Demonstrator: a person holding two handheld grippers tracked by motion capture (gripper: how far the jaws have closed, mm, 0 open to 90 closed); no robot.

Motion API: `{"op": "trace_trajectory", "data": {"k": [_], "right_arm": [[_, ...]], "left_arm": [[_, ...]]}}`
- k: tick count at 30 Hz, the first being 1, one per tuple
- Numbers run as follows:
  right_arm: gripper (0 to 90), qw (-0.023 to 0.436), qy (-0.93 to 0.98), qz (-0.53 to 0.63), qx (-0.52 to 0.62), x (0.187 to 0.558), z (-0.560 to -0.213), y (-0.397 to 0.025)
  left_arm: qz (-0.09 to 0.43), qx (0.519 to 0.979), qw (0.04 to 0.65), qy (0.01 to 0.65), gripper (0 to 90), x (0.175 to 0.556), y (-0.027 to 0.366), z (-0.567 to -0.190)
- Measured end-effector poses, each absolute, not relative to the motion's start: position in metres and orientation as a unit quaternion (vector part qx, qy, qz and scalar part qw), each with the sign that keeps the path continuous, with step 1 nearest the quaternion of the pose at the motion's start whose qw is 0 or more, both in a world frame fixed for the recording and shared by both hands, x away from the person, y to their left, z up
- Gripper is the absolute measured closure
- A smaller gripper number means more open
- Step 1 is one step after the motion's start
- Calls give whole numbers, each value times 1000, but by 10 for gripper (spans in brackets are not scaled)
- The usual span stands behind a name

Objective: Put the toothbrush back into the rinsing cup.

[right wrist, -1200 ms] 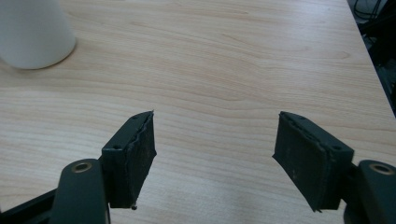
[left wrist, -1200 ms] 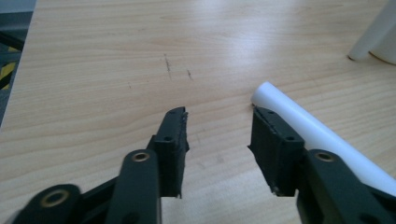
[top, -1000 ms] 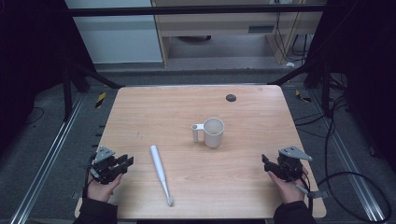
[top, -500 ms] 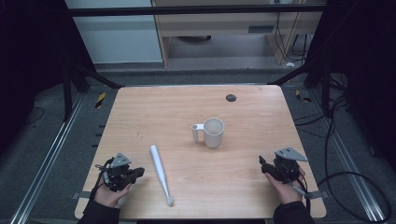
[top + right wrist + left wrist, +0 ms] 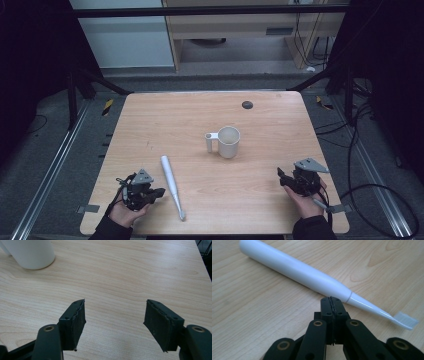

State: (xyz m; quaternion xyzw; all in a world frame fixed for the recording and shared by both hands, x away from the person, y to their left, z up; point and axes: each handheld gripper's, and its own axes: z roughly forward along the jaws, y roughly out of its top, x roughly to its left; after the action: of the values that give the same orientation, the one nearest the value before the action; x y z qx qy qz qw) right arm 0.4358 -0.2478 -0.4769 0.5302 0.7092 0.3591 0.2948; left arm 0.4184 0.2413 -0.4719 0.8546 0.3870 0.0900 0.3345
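A white electric toothbrush [image 5: 171, 186] lies flat on the wooden table [image 5: 170, 120], brush head toward the front edge. My left gripper [image 5: 159, 191] sits just left of it, shut with nothing between its jaws. In the left gripper view the closed tips [image 5: 331, 300] point at the toothbrush [image 5: 294, 270] near where the handle narrows to the neck. A white mug [image 5: 227, 141] stands upright at the table's middle, handle to the left. My right gripper [image 5: 281, 178] rests at the front right, open and empty [image 5: 115, 312], with the mug's base [image 5: 30, 253] at upper left.
A small dark round spot [image 5: 247, 104] sits near the table's far edge. Metal rails [image 5: 55, 165] and cables [image 5: 360, 150] run along the floor on both sides. A cabinet [image 5: 240, 25] stands beyond the table.
My left gripper has moved right toward the toothbrush and slightly nearer the front edge. The right gripper has stayed almost still.
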Motion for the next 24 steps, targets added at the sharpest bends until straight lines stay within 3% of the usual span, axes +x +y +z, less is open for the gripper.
{"op": "trace_trajectory", "data": {"k": [24], "right_arm": [[279, 299, 716, 365, 515, 437, -480, -246]], "left_arm": [[60, 880, 319, 347, 892, 416, 211, -478]]}}
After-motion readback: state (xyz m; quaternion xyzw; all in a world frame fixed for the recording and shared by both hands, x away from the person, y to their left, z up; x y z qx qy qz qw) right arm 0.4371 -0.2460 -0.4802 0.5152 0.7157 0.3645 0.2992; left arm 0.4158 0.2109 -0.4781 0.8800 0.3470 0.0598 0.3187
